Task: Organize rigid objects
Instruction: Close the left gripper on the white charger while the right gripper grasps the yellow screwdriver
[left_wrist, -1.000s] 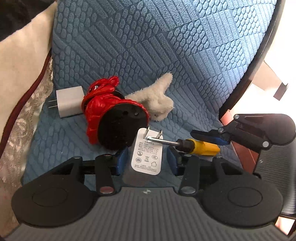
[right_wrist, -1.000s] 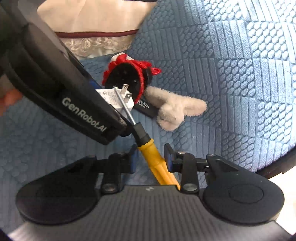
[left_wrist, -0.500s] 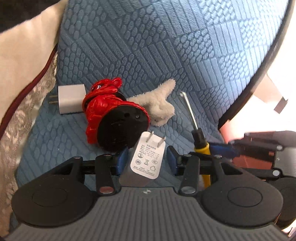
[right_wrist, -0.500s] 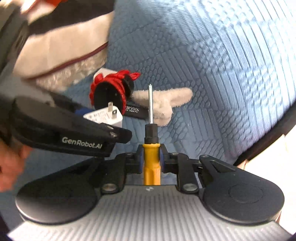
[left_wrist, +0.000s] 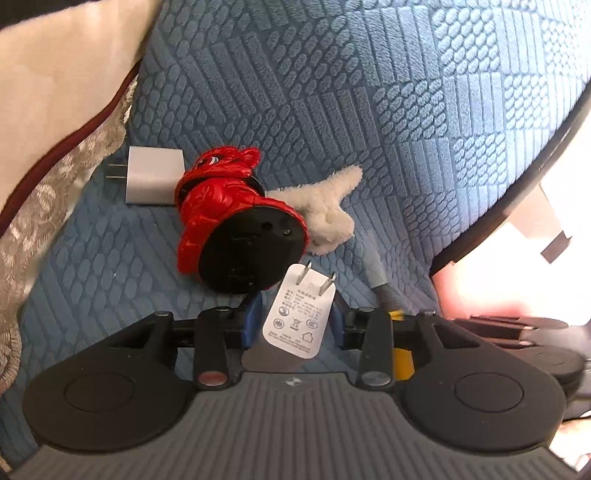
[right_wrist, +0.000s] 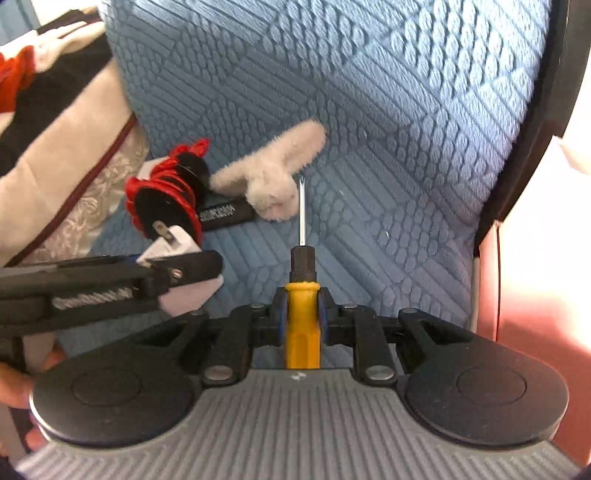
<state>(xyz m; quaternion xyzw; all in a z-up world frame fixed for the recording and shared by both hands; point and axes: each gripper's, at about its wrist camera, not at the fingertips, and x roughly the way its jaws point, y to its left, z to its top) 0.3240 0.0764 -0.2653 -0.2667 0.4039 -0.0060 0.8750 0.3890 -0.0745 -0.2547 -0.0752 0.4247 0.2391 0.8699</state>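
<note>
Two white chargers show in the left wrist view, only one in the right. Going left to right there: a cream cushion (left_wrist: 55, 92) with maroon piping and lace trim, then a boxy white charger (left_wrist: 153, 181) lying flat on the blue quilted seat (left_wrist: 369, 110), prongs toward the cushion, touching a glossy red figurine (left_wrist: 218, 206) tipped over so its round black base faces the camera. Behind it lies a fluffy cream plush piece (left_wrist: 325, 214). Lower, the left claw (left_wrist: 297, 317) has its jaws just closing around a second charger (left_wrist: 299, 317), flat, label up, prongs forward; whether the blue pads press it I cannot tell. The screwdriver (left_wrist: 400, 354) peeks out blurred to the right. The right wrist view alone shows a black printed bar (right_wrist: 225, 214) between figurine and plush, and the left claw (right_wrist: 177, 266) edge-on with that charger (right_wrist: 173, 243) in it, held off the seat near the figurine's base. At centre the right claw (right_wrist: 301, 314) is pressed tight on the screwdriver's (right_wrist: 301, 325) yellow faceted handle, its thin steel shaft pointing forward above the seat, tip beside the plush. A dark curved rim (right_wrist: 524, 147) edges the seat at right.
</note>
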